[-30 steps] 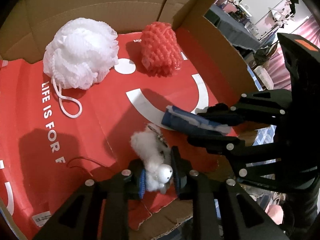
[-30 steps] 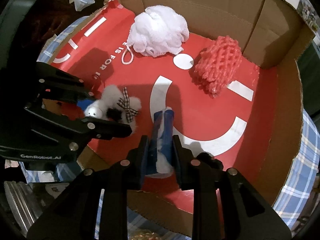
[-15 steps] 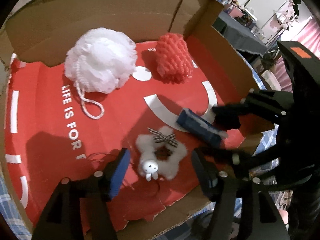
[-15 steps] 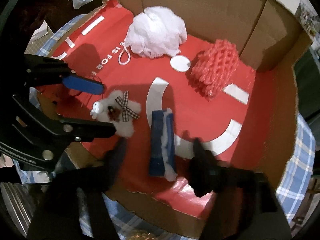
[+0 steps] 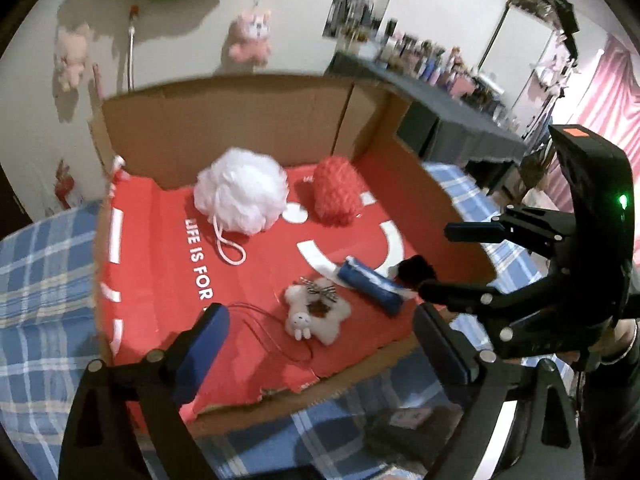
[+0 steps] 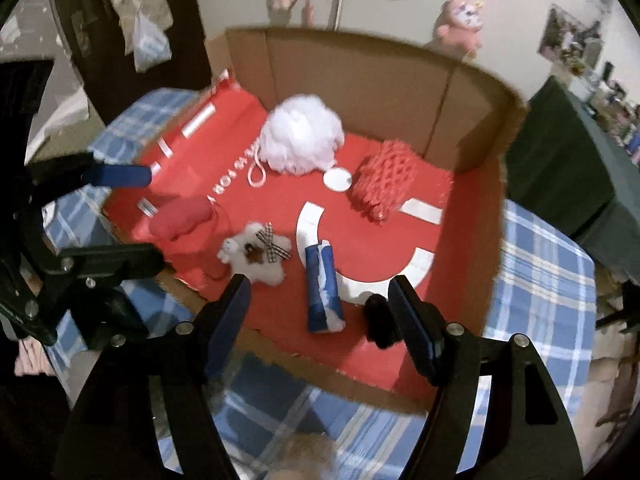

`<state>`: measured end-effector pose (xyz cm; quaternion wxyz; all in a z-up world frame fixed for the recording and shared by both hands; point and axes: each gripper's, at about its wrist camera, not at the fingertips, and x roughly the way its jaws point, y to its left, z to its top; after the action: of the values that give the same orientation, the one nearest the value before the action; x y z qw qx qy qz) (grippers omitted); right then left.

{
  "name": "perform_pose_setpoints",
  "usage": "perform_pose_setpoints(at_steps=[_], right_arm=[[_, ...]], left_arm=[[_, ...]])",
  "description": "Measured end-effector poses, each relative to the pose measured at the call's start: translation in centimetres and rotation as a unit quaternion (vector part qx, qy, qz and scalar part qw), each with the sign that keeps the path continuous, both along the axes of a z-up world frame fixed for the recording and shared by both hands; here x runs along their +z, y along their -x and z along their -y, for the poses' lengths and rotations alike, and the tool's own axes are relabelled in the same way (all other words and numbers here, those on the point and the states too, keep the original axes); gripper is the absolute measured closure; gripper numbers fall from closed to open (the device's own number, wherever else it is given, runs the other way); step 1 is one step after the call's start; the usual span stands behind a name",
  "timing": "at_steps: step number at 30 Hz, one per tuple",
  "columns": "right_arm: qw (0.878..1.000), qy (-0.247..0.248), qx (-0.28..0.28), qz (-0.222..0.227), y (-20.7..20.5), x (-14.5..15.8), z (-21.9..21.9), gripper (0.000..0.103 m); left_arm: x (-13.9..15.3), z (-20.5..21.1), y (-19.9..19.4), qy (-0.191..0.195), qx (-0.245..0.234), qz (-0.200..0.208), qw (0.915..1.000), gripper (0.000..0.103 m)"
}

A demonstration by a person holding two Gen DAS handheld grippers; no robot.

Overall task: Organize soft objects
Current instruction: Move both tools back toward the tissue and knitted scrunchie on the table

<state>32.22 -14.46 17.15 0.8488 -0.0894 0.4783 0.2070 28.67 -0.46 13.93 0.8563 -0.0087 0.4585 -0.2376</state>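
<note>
A cardboard box [image 5: 240, 128] [image 6: 360, 80] with a red floor holds four soft things. At the back lie a white bath pouf [image 5: 242, 196] [image 6: 300, 140] and a red mesh sponge [image 5: 336, 192] [image 6: 384, 184]. Near the front lie a white fluffy plush with a checked bow [image 5: 320, 316] [image 6: 252, 256] and a blue rolled cloth [image 5: 368, 284] [image 6: 322, 288]. My left gripper [image 5: 320, 312] [image 6: 132, 216] hangs above the plush, jaws opening, nothing between them. My right gripper [image 6: 320, 286] [image 5: 452, 262] hovers open above the blue roll, touching nothing.
A small black fuzzy thing [image 6: 376, 320] lies by the box's front right corner. The box rests on a blue plaid cloth [image 5: 40, 280] [image 6: 540, 272]. Pink plush toys [image 5: 248, 36] hang on the wall behind. A dark table [image 5: 460, 120] stands at the right.
The left gripper let go of the white plush and the right one let go of the blue roll. Both opened and drew back and up out of the box.
</note>
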Motion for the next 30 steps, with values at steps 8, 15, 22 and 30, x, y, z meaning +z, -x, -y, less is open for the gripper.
perform_pose_setpoints(at_steps=[8, 15, 22, 30], right_arm=[[0.996, -0.037, -0.03, 0.082, 6.5, 4.9, 0.9, 0.026], [0.982, -0.049, -0.044, 0.178, 13.8, 8.1, 1.0, 0.016], [0.964, -0.052, -0.074, 0.25, 20.8, 8.8, 1.2, 0.01], [0.946, -0.035, -0.103, 0.304, 26.6, 6.6, 0.3, 0.009]], left_arm=[[3.9, -1.0, 6.5, 0.007, 0.039, 0.11, 0.9931, 0.003], [6.7, -1.3, 12.9, 0.017, 0.066, 0.194, 0.9786, 0.0], [7.6, -1.5, 19.9, 0.014, 0.099, 0.278, 0.9553, 0.0], [6.1, -1.5, 25.3, 0.019, 0.126, 0.316, 0.9402, 0.0]])
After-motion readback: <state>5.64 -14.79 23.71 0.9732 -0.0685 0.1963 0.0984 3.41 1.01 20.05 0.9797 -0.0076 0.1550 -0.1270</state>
